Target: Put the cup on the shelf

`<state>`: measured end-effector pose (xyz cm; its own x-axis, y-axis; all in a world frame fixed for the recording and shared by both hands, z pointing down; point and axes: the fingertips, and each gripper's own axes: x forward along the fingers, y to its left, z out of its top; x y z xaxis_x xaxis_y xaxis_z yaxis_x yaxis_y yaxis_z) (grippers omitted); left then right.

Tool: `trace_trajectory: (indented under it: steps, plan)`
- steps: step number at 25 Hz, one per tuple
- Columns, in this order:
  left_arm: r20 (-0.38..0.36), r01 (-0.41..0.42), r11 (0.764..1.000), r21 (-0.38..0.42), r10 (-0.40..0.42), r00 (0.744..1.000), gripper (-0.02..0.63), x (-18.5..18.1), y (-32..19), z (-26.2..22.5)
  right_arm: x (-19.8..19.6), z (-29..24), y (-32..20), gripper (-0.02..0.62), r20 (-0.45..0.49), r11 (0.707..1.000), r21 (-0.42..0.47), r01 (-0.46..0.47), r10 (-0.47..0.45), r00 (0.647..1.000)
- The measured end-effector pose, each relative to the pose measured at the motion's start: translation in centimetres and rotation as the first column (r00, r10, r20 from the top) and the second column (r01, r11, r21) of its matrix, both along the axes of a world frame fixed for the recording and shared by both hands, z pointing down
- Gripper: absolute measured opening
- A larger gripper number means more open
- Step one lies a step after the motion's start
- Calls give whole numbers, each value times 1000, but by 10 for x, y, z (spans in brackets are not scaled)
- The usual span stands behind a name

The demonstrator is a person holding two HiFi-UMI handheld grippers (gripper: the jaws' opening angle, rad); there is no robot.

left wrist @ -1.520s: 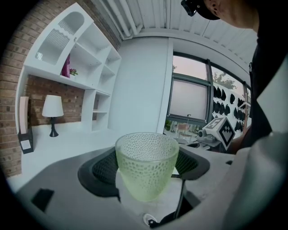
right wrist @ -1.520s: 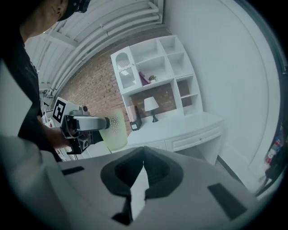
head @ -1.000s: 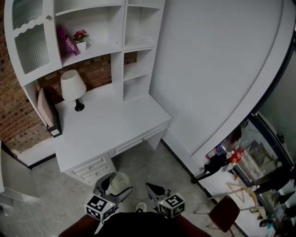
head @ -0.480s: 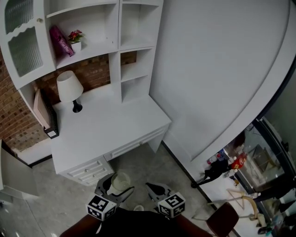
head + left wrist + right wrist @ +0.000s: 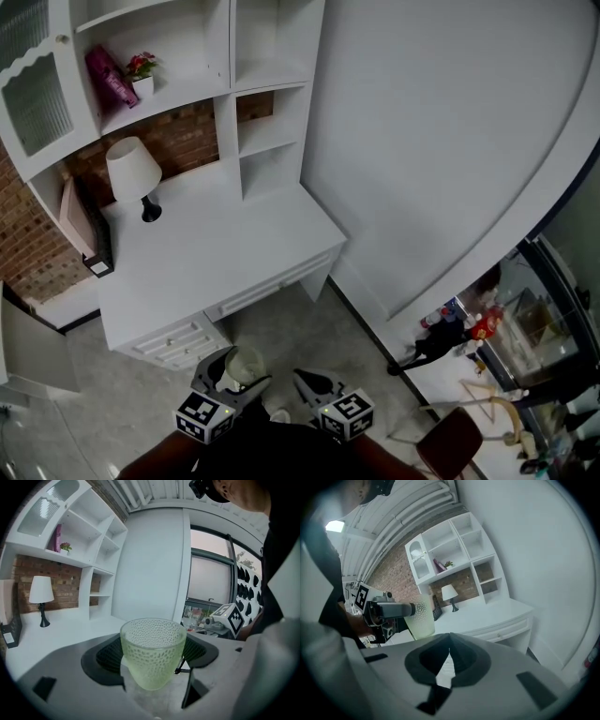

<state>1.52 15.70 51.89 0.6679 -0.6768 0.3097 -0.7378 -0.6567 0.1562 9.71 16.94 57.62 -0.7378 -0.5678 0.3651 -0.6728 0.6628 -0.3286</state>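
A pale green dimpled glass cup (image 5: 153,651) stands upright between the jaws of my left gripper (image 5: 152,665), which is shut on it. In the head view the cup (image 5: 242,367) and left gripper (image 5: 230,373) are at the bottom, over the floor in front of the desk. My right gripper (image 5: 309,382) hangs beside it, shut and empty; its own view shows the jaws (image 5: 449,660) closed together and the cup (image 5: 420,619) off to the left. The white shelf unit (image 5: 253,84) rises at the back of the desk.
A white desk (image 5: 220,258) with drawers carries a white lamp (image 5: 133,175) and a leaning book (image 5: 77,217). A pink packet (image 5: 109,76) and potted flowers (image 5: 142,71) sit on a shelf. A curved white wall (image 5: 441,141) stands to the right.
The head view has shifted: desk and shelves slid up and left in the picture. Both grippers keep their places at the bottom, the cup still held.
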Motion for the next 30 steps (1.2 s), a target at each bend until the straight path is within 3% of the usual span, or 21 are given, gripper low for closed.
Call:
trace_trajectory:
  steps: [15,30]
  plan:
    - [-46,-62,998,-3,62,997,382,17,-75,2,20,3,-68,5,-43,998,-6,-59,58,997]
    - [-56,-43,999,25,44,997,382,-17,-228,-18,-14,-32,-228,5,-71,998,58,-29,33,997]
